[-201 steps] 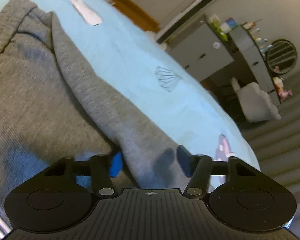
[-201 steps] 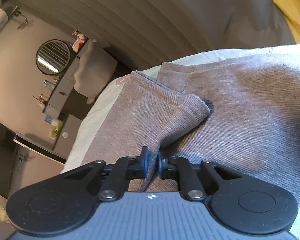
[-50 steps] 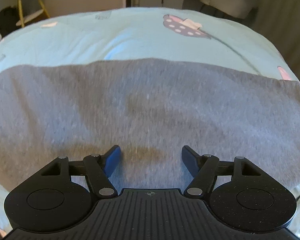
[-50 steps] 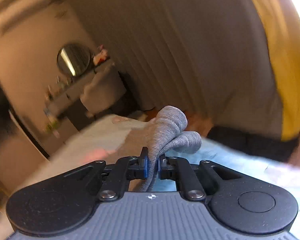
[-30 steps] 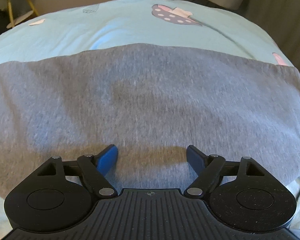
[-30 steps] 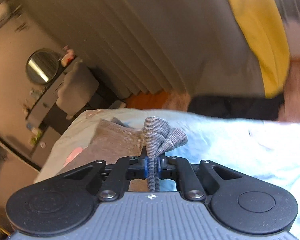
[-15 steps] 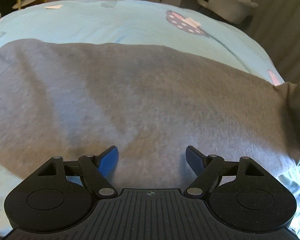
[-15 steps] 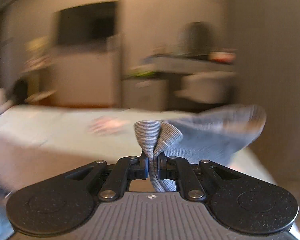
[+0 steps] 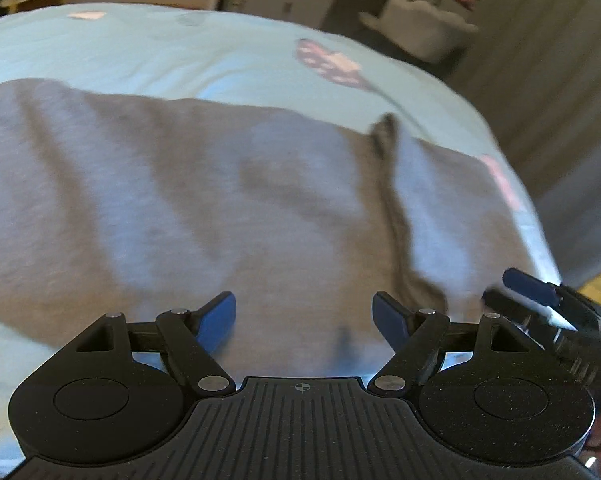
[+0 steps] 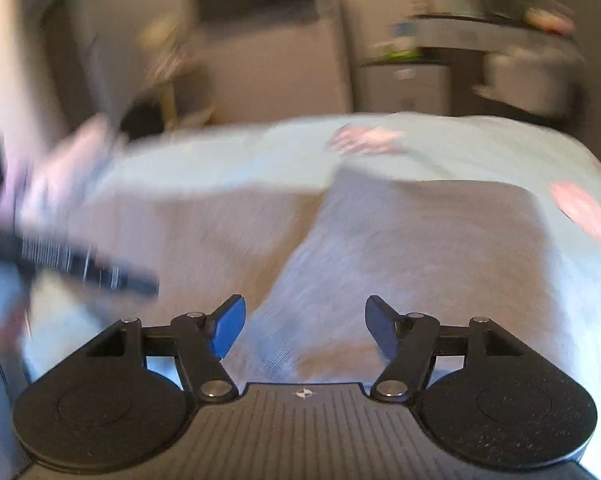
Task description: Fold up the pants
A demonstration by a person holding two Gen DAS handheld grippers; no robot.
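The grey pants [image 9: 220, 200] lie spread across the pale blue bed [image 9: 180, 48], with one end folded over on my right so a dark raised edge runs down the cloth. My right gripper [image 10: 305, 326] has just been opening and now stands wide with nothing pinched between its fingers; the folded flap lies flat under it. My left gripper [image 9: 303, 318] is wide too, hovering over the middle of the cloth and holding nothing. The right view is badly smeared, so I cannot tell how neatly the flap's corners line up.

I judge the first fold is just laid and the job now is to tidy it. I want to lift the right gripper straight off so a finger does not snag and drag the flap back. The two grippers are near each other at the right side, so I keep them from knocking together. Next I want to check the folded edge sits square with the layer beneath, smooth that ridge flat, then pick the far end with both grippers level so the next fold lands even.
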